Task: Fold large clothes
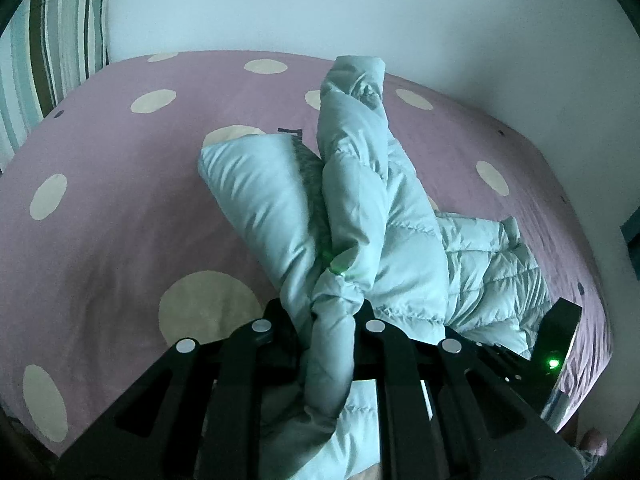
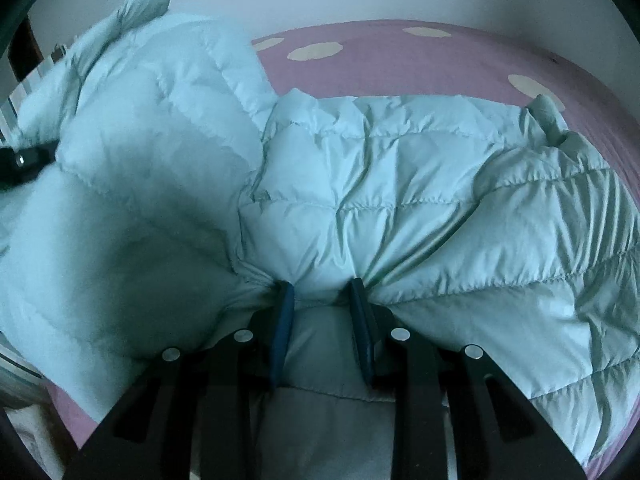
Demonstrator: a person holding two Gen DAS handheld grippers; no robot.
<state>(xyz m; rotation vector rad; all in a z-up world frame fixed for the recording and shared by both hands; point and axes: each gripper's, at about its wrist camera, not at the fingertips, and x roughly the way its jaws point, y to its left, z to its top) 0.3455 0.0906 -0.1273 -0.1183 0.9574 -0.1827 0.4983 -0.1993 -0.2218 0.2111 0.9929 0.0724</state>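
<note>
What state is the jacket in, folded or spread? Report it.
Partly folded: jacket body lies spread on the bedspread, one side bunched and lifted in the left gripper.

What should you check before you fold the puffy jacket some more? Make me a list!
1. Left gripper pinching the puffy jacket: ok, a bunched sleeve is clamped between its jaws.
2. Right gripper holding the jacket's edge: ok, fabric puckers between both blue pads.
3. Sleeve lifted off the bed: ok, it hangs up above the bedspread.
4. Room on the bedspread to lay the fold: ok, bare dotted cover beside the jacket.
5. Jacket body flat: not ok, it is wrinkled and humped.
6. Zipper closed: cannot tell, hidden.
</note>
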